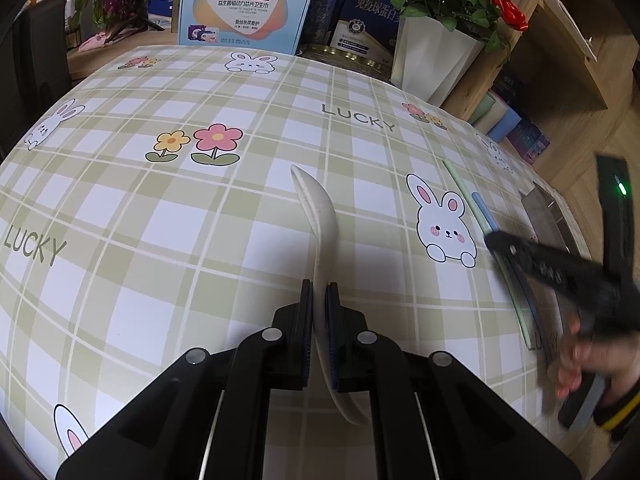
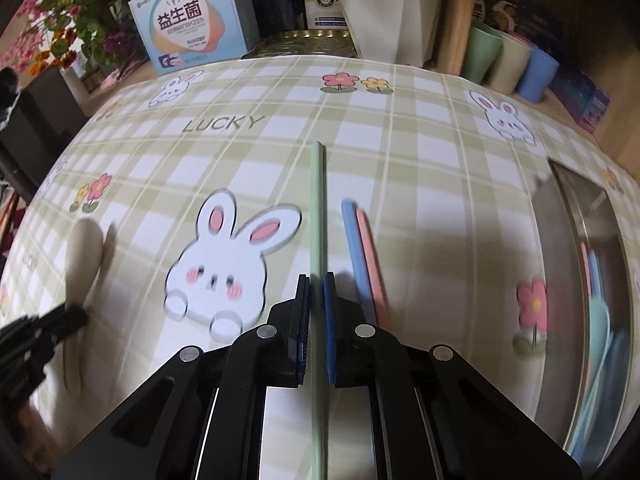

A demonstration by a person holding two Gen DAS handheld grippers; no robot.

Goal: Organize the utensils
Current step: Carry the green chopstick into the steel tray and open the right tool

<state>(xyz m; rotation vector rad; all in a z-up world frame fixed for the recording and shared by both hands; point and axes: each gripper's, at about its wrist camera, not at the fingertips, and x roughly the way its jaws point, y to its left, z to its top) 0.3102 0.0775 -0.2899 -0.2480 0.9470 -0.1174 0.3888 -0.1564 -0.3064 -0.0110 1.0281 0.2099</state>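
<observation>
My left gripper (image 1: 320,286) is shut on the handle of a cream spoon (image 1: 320,216), edge-up, its bowl pointing away over the checked tablecloth. My right gripper (image 2: 317,278) is shut on a green chopstick (image 2: 317,200) that points straight ahead. A blue chopstick (image 2: 354,240) and a pink chopstick (image 2: 370,256) lie on the cloth just right of it. In the left wrist view the right gripper (image 1: 490,238) shows blurred at the right, by the green chopstick (image 1: 460,184) and the blue one (image 1: 482,208). The left gripper (image 2: 76,316) and the spoon (image 2: 86,248) show blurred at the left of the right wrist view.
A steel tray (image 2: 580,216) holding coloured utensils sits at the table's right edge; it also shows in the left wrist view (image 1: 540,212). Boxes (image 1: 248,0), a white flower vase (image 1: 432,52) and coloured cups (image 2: 508,60) stand behind the table.
</observation>
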